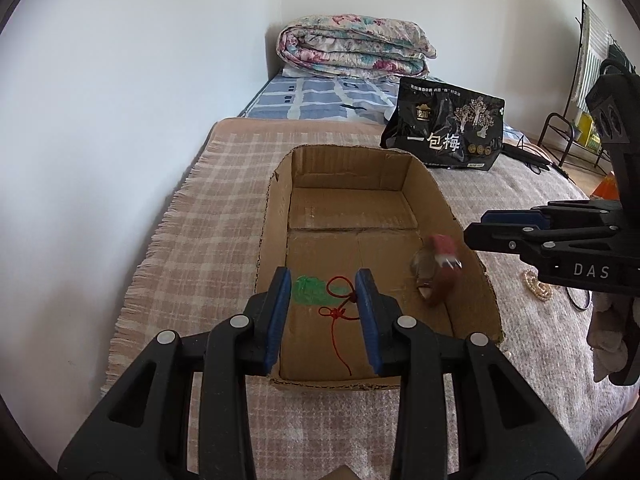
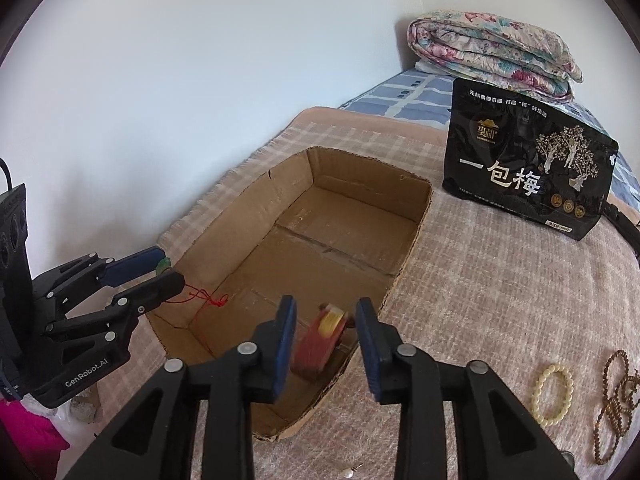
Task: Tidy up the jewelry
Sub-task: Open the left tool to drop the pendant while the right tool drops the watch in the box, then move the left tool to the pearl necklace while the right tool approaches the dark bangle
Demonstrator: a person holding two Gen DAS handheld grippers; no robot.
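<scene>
Bed (image 2: pixel 500 280) and blanket carry an open box (image 2: pixel 412 208); both grippers, left (image 1: pixel 324 300) and right (image 2: pixel 326 340), hang released over it. Green pendant (image 1: pixel 310 290) and red piece (image 2: pixel 320 344) are in; beaded bracelets (image 2: pixel 552 394) at four o'clock wait outside.

Green pendant (image 1: pixel 310 290) (red cord) lies in cardboard box (image 1: pixel 276 216), left gripper (image 1: pixel 325 316) above.

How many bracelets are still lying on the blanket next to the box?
2 that I can see: a cream bead bracelet right of the cardboard box, and a brown bead string further right, partly cut off by the picture's edge. More may be hidden.
</scene>
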